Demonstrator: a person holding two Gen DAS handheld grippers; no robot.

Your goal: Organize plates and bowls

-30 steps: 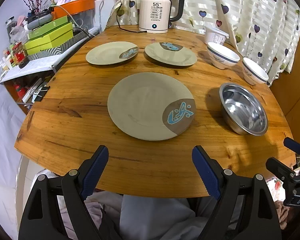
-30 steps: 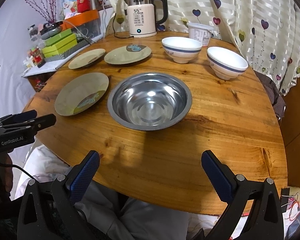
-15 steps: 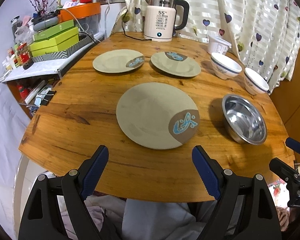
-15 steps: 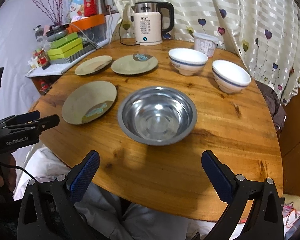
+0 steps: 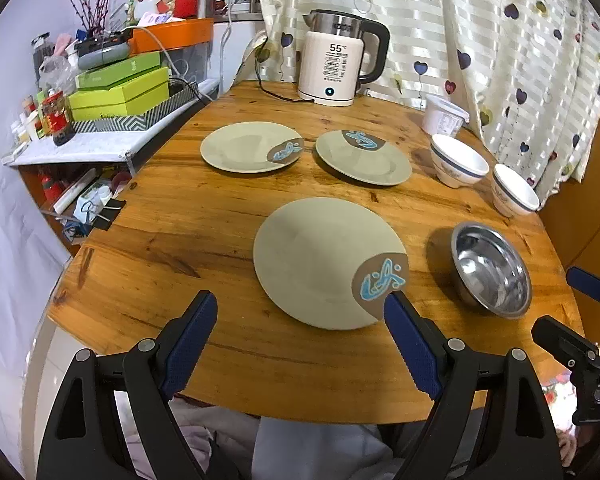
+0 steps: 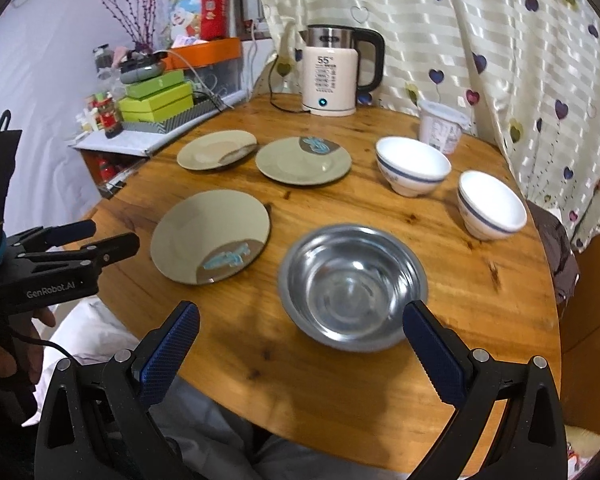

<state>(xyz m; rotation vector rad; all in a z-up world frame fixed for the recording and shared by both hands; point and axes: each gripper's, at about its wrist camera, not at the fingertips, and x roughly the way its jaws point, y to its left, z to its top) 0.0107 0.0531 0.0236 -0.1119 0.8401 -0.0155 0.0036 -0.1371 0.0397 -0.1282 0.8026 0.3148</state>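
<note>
Three beige plates with a brown-and-blue patch lie on the round wooden table (image 5: 172, 248): a large near plate (image 5: 324, 260), a far left plate (image 5: 248, 146) and a far middle plate (image 5: 362, 158). A steel bowl (image 6: 350, 286) sits near the front right. Two white bowls with blue bands, one (image 6: 412, 170) farther back and one (image 6: 490, 204) at the right, stand behind it. My left gripper (image 5: 300, 336) hovers open over the near table edge, just short of the large plate. My right gripper (image 6: 300, 344) is open in front of the steel bowl, holding nothing.
A white electric kettle (image 5: 338, 68) stands at the back with a white plastic tub (image 5: 444, 116) to its right. Green boxes (image 5: 120, 92) and clutter fill a side shelf on the left. A heart-patterned curtain (image 5: 520, 40) hangs behind. A person's lap shows below the table edge.
Both grippers have pulled back and risen, so the table looks smaller and farther. The plates and bowls stay where they were. Both grippers remain open.
</note>
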